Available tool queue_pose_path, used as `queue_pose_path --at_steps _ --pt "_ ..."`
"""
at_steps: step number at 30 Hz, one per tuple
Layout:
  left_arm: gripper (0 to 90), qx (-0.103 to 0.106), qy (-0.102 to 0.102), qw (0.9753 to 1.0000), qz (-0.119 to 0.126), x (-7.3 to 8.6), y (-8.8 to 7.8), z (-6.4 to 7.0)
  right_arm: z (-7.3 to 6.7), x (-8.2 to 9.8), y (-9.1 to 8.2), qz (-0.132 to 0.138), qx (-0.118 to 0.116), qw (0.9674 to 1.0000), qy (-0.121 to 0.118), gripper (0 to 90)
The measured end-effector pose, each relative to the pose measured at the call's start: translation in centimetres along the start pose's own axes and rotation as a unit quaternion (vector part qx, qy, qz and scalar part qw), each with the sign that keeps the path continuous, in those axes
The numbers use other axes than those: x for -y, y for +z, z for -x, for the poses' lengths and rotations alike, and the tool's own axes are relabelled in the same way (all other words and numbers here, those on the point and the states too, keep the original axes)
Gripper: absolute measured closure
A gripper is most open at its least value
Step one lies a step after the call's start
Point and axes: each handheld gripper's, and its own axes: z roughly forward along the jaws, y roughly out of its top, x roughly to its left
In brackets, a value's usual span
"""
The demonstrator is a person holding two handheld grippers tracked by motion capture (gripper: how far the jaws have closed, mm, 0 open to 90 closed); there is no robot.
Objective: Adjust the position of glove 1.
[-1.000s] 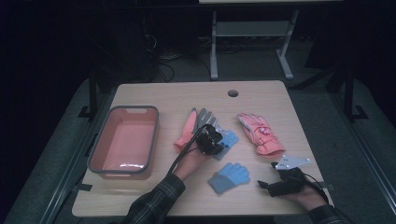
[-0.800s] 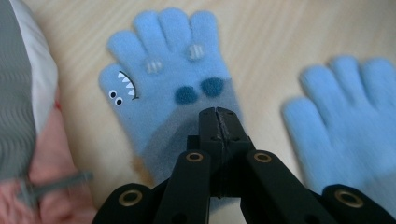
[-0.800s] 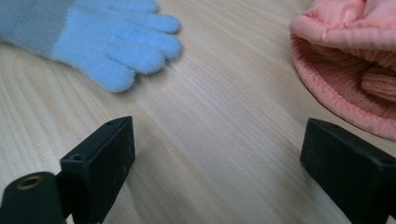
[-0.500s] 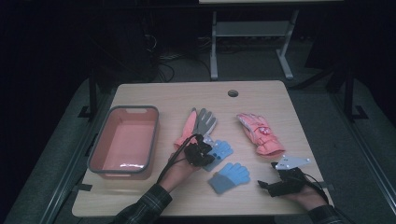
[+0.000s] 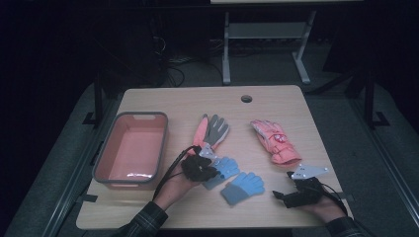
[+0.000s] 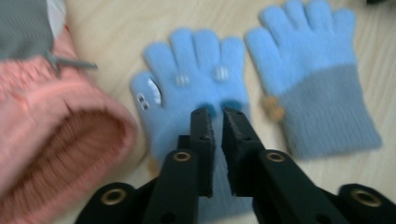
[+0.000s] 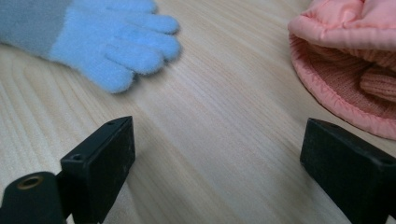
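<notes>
Two light blue knit gloves lie side by side at the table's front middle, one (image 5: 225,169) under my left gripper (image 5: 200,168), the other (image 5: 243,185) to its right. In the left gripper view the jaws (image 6: 218,114) stand a narrow gap apart over the left glove's (image 6: 196,79) cuff. They have just been opening, and nothing shows pinched between them. The second blue glove (image 6: 317,74) lies flat beside it. My right gripper (image 5: 291,195) rests open near the front right edge, its jaws (image 7: 233,163) wide apart over bare wood.
A pink bin with a grey rim (image 5: 141,116) stands at the left. A pink and grey glove (image 5: 210,131) lies behind the left gripper, its cuff (image 6: 60,140) close by. A pink ski glove (image 5: 272,140) lies at right. The table has a cable hole (image 5: 246,98).
My left gripper has drawn back toward the person from the pink and grey glove, and the blue glove has come along with it. The right gripper has stayed put.
</notes>
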Motion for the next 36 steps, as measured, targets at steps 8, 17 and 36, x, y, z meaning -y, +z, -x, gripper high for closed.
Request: queue_pose_path --at_steps 8,17,36 --pt "68.9 0.0 -0.004 1.0 -0.009 -0.4 1.8 -0.8 0.0 0.0 0.0 0.0 0.0 1.0 0.0 9.7" --pt "84.5 0.012 -0.004 0.9997 -0.019 0.0 2.2 -0.8 0.0 0.0 0.0 0.0 0.0 1.0 0.0 9.6" --pt "87.5 0.056 -0.007 0.9978 0.035 -1.2 -0.5 -0.2 0.0 0.0 0.1 0.001 0.001 1.0 -0.001 9.7"
